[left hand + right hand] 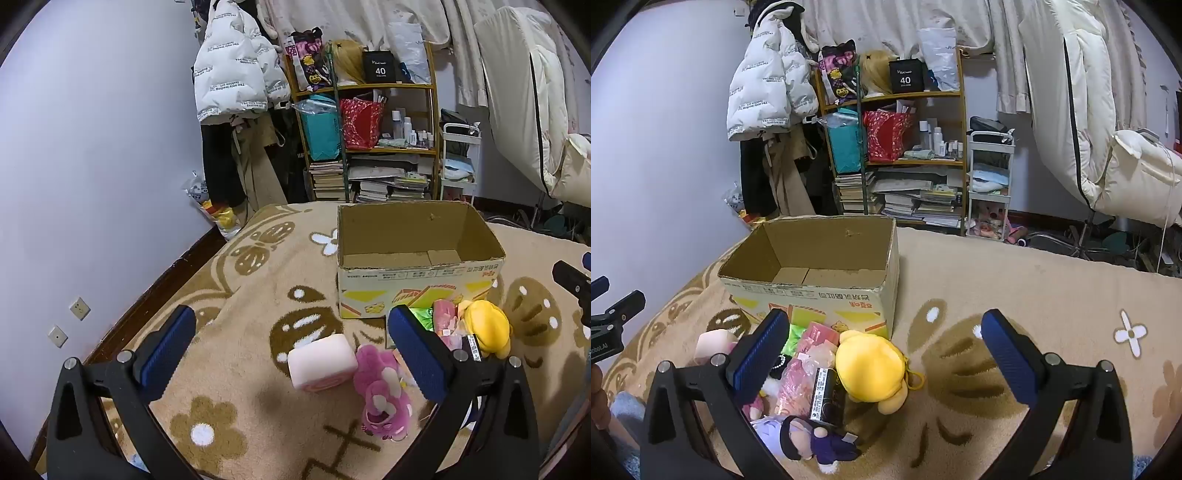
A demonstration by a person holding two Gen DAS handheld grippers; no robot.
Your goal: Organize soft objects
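While both grippers gape, yellow plush [870,365] touches box [812,295]; rug [1034,295] bare rightward

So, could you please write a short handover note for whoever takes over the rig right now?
Left tongs: open, empty, above the pink-and-white cube plush.
Right tongs: open, empty, above the yellow plush.
Cardboard box: open, nothing visible inside.
On the rug in front of it: pink fuzzy bear, purple doll, pink packets.
Done: nothing boxed yet. Left: all the soft toys.

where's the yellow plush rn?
Yellow plush lies on the rug just in front of the cardboard box, right end of the toy pile, beside the pink packets.
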